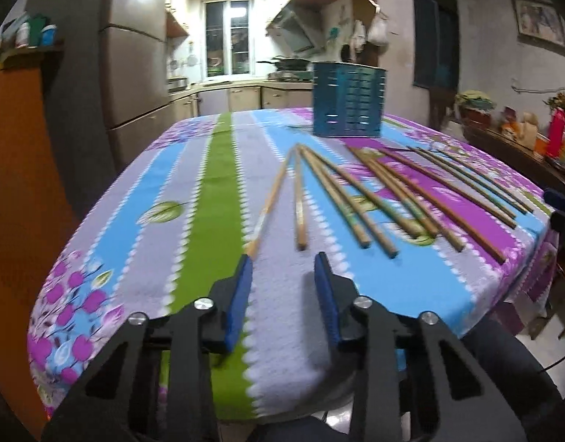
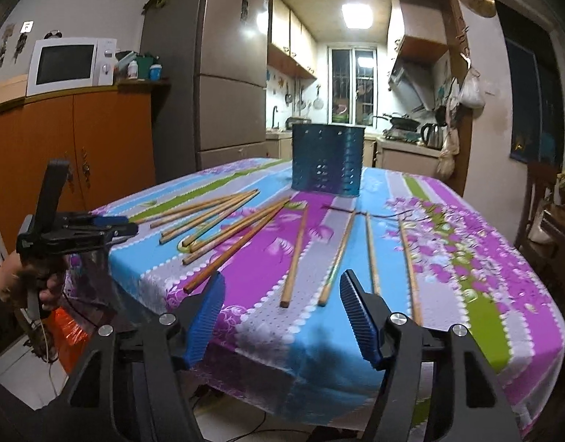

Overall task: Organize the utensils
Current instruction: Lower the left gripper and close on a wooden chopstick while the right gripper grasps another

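Several wooden chopsticks (image 1: 359, 202) (image 2: 223, 232) lie fanned out on a table with a striped, flowered cloth (image 1: 205, 199) (image 2: 477, 287). Behind them a blue perforated utensil holder (image 1: 348, 99) (image 2: 326, 162) stands upright. My left gripper (image 1: 284, 258) hovers over the near table edge with a gap between its blue pads and nothing in it. The end of the leftmost chopstick (image 1: 267, 206) lies just beyond its left fingertip. My right gripper (image 2: 282, 274) is open above the near edge, and the ends of two chopsticks (image 2: 295, 254) lie below the gap. The left gripper (image 2: 115, 228), held by a hand (image 2: 21, 280), also shows in the right wrist view.
An orange cabinet (image 2: 72, 147) with a microwave (image 2: 70, 64) and a tall fridge (image 2: 223, 73) stand left of the table. A side table with bottles and plants (image 1: 521, 129) is at the right. The kitchen counter (image 1: 227, 92) lies behind.
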`<move>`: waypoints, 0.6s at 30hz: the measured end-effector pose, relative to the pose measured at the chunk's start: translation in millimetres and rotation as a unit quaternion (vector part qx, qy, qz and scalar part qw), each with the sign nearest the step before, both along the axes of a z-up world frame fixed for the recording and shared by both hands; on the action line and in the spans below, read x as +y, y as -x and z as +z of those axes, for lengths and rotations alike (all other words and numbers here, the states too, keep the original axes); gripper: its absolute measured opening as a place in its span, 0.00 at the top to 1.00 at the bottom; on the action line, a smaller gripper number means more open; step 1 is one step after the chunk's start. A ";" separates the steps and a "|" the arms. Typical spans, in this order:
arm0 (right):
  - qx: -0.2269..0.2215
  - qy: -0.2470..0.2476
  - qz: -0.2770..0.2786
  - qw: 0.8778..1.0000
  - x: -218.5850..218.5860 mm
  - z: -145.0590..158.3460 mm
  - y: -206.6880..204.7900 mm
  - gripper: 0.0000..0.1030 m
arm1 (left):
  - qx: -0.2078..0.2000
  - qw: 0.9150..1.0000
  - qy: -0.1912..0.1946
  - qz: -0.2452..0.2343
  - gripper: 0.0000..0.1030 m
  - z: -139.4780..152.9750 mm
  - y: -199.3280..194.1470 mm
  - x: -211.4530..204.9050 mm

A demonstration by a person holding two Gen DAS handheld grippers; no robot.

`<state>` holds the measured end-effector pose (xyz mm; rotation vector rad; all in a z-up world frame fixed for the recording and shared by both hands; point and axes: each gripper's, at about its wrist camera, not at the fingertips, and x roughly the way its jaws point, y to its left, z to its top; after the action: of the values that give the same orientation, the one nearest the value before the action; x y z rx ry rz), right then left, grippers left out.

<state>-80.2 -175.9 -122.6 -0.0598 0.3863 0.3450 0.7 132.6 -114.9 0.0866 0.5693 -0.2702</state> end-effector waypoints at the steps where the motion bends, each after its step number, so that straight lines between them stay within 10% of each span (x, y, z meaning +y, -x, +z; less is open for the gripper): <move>1: 0.001 -0.001 0.001 1.000 1.4 -0.8 -1.6 0.36 | 0.000 1.000 0.003 -0.005 0.74 -0.3 -2.6 -3.7; 12: 0.003 0.005 0.005 1.000 7.8 -2.4 -18.2 0.36 | -0.003 1.000 0.002 0.000 0.77 -7.3 -27.5 -24.0; 18: 0.034 0.009 -0.007 0.999 1.2 -16.9 -30.4 0.53 | -0.018 1.000 0.007 0.005 0.77 -9.7 -29.7 -22.5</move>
<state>-49.9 -174.7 -139.5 -0.0637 0.4574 0.3310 30.4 110.1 -124.6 0.0760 0.5320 -0.2629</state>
